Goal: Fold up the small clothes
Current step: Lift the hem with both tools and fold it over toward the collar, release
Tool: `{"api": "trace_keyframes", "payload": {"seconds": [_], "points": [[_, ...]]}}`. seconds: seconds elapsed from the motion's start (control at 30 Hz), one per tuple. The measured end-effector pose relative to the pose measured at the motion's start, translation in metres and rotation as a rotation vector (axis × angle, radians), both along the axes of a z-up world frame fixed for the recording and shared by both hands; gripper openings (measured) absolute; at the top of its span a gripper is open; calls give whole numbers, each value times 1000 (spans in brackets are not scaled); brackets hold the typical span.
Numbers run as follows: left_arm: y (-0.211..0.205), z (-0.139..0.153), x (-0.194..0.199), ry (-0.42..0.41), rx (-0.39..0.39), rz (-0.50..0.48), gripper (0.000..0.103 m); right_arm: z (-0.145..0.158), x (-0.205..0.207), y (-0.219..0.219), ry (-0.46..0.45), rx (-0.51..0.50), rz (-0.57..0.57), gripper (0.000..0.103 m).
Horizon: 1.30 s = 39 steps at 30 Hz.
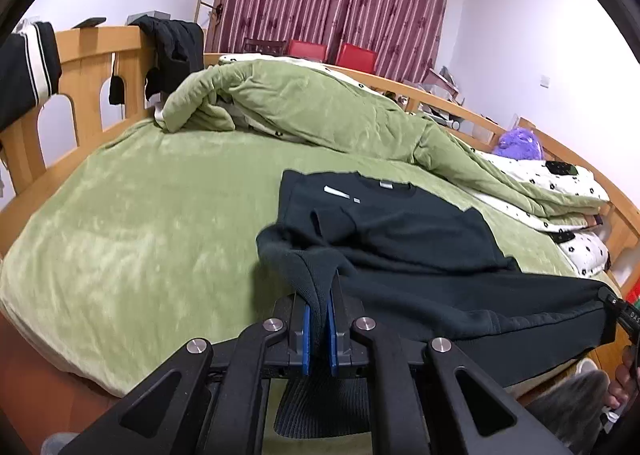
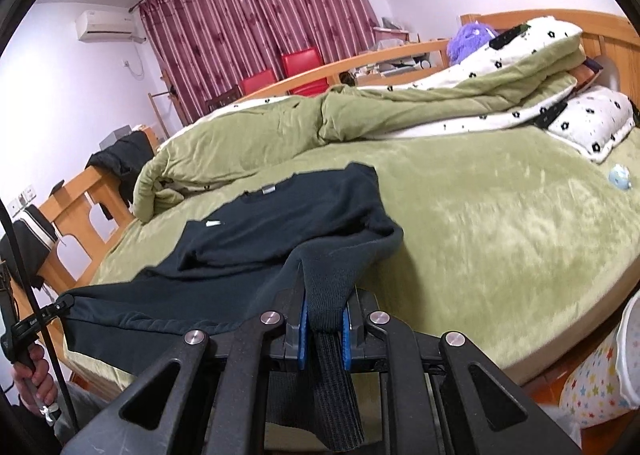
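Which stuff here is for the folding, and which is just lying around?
For the folding:
dark sweater
left gripper, pinching its hem
right gripper, pinching its hem

Just lying around:
green quilt
purple plush toy
red chairs
spotted pillow

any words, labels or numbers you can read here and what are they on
"DAS": white letters, cut off by the frame, on the black right gripper at the edge of the left wrist view.
Grey neck tag inside the dark green knit sweater: no readable print.
White strip label on the sweater: blurred, unreadable.
White wall air conditioner: logo too small to read.
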<state>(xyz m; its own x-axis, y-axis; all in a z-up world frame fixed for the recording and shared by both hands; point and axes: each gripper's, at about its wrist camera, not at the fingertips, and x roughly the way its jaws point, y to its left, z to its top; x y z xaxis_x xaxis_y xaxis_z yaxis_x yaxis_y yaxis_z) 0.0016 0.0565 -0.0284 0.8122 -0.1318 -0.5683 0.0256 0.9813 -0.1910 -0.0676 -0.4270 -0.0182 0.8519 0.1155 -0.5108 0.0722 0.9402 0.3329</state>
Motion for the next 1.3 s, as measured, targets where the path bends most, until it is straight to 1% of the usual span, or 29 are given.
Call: {"api": "trace_keyframes", "payload": {"seconds": [0.1,0.2,0.27,0.43,0.53,0.6,0.8,0.93,1.0,1.1,1.17,1.3], "points": [[-5,14,16,-6,0,2,7,11,16,-3,-12,9,-6,13],[-14,26,37,-23,43,-4,7,21,32,-5,-18,7,-20,13],[-17,31,49,-28,55,-10,7,26,43,-6,-20,9,-26,13],[-21,37,85,-44,80,-22,7,39,76,-3,-25,-14,-34,13],[-23,36,113,-46,97,-22,7,44,101,1,-31,-24,-34,13],[-23,36,131,-45,91,-14,7,45,122,1,-32,-15,-37,13],[-19,27,181,-34,70,9,7,42,187,3,-16,-21,-39,13],[-13,19,215,-24,35,34,7,40,225,5,-7,-22,-33,13],[-11,16,229,-19,36,40,7,38,245,7,-1,-27,-29,13],[-8,8,255,7,25,47,7,35,272,8,2,-34,-22,13],[-8,2,273,26,18,51,7,31,290,7,8,-37,-19,13],[-14,-12,305,51,30,58,7,14,325,2,29,-39,-13,13]]}}
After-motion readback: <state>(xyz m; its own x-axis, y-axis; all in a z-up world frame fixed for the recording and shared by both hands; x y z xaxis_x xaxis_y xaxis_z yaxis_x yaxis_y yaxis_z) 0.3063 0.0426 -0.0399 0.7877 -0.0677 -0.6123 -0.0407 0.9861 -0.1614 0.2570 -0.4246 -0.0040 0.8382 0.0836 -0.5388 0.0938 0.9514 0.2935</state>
